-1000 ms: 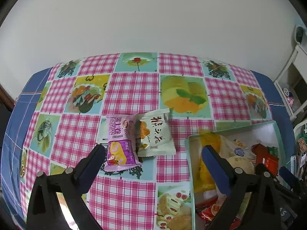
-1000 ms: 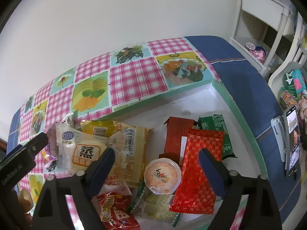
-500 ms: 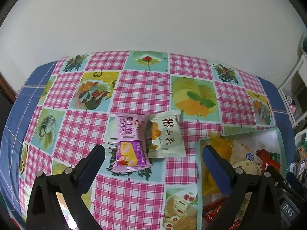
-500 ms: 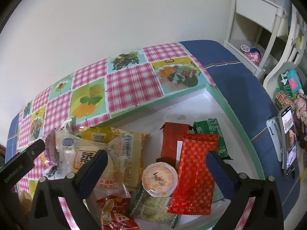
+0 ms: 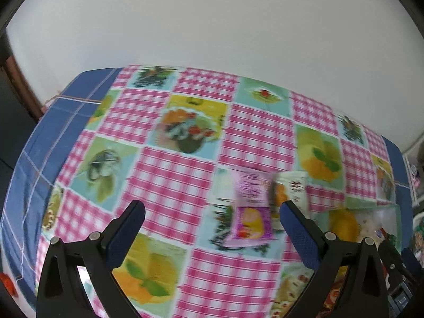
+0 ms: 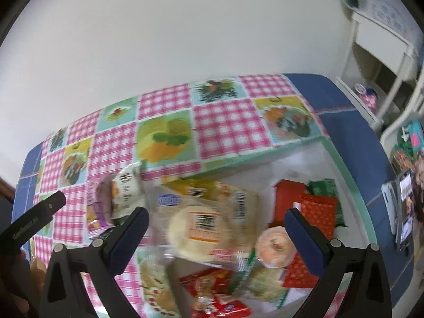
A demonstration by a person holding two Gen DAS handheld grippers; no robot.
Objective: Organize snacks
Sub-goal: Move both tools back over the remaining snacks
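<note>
Inside white, green-rimmed cardboard box [image 6: 352, 175]: clear-wrapped round steamed bun [image 6: 201, 228], light, soft, crinkly, slippery; best pinched at sealed edge. Framed by spread, empty right gripper [image 6: 216, 225]. Left gripper [image 5: 212, 218] likewise spread, empty, above tablecloth.

Pink-checked, fruit-printed tablecloth [image 5: 169, 180]; purple packet [image 5: 251, 209]; red-patterned packet [image 6: 315, 212]; mint-rimmed white box [image 6: 344, 164].

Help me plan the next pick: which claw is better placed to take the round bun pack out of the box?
Right. The right claw is open and the bun pack lies between its fingers inside the box. The left claw, also open, faces the tablecloth near the purple packet.
</note>
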